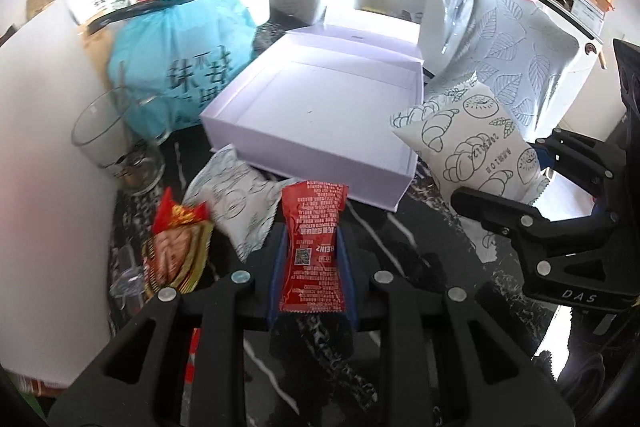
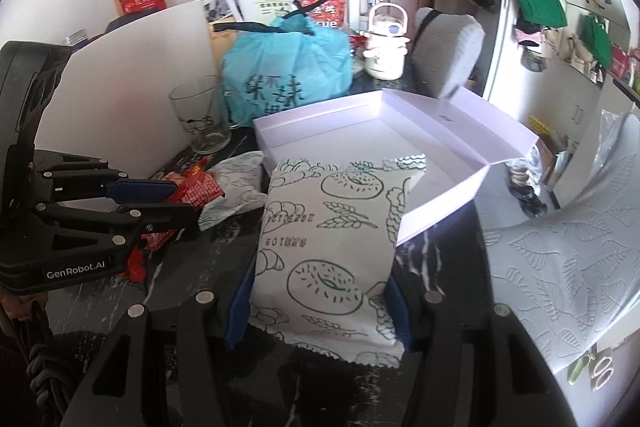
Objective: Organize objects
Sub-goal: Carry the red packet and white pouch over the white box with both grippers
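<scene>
Item: ketchup sachet (image 1: 313,247), red, held upright in my left tongs (image 1: 312,259), jaws clenched on its two long edges; lower centre of the left view, short of the box.

Item: bread packet (image 2: 332,247), white with green line drawings of pastries, gripped across its width by my right tongs (image 2: 320,311); centre of the right view, its far end overlapping the near rim of the box.

Item: white box (image 1: 320,143), lid hinged back, tray bare as far as I can see. Centre of both views.

Progress, as I judge it: nothing is in the box; two pieces are in hand and close to it. Left on the table: a second white packet (image 1: 240,203) just beside the box's near-left corner, and a red-and-gold snack wrapper (image 1: 178,247) lower left of the left view, touching that packet.

Surface: black stone top with white veining (image 1: 400,239). On it, a clear glass mug (image 1: 116,143) at left, a tied blue bag (image 1: 180,59) behind it, and a leaf-printed white bag (image 1: 516,67) at upper right.

Room: white board at left, a cream kettle (image 2: 386,43) and a grey chair back behind the box, green tote bags (image 2: 536,3) hanging upper right, a brown door far back.
</scene>
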A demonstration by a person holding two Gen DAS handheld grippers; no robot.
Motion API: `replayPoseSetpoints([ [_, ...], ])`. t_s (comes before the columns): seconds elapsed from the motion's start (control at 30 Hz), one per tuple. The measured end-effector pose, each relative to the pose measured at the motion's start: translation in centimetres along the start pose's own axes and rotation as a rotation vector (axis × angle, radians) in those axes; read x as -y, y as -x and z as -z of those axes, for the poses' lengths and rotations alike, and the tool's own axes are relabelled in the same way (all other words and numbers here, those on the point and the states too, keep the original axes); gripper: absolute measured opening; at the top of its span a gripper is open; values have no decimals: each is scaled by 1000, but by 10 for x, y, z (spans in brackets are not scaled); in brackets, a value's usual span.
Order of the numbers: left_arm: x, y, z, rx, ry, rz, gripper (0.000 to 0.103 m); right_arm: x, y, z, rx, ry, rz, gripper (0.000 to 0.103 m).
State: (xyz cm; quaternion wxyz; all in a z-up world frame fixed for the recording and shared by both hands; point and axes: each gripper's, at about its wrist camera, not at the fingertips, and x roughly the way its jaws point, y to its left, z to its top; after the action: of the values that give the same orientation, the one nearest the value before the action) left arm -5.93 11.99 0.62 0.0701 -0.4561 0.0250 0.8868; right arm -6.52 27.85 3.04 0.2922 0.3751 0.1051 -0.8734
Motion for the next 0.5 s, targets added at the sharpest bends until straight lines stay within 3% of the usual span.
replayPoseSetpoints([
  [0.5, 5, -25, -39, 8, -36, 28, 23, 26, -12, -30, 17, 1, 58, 58],
])
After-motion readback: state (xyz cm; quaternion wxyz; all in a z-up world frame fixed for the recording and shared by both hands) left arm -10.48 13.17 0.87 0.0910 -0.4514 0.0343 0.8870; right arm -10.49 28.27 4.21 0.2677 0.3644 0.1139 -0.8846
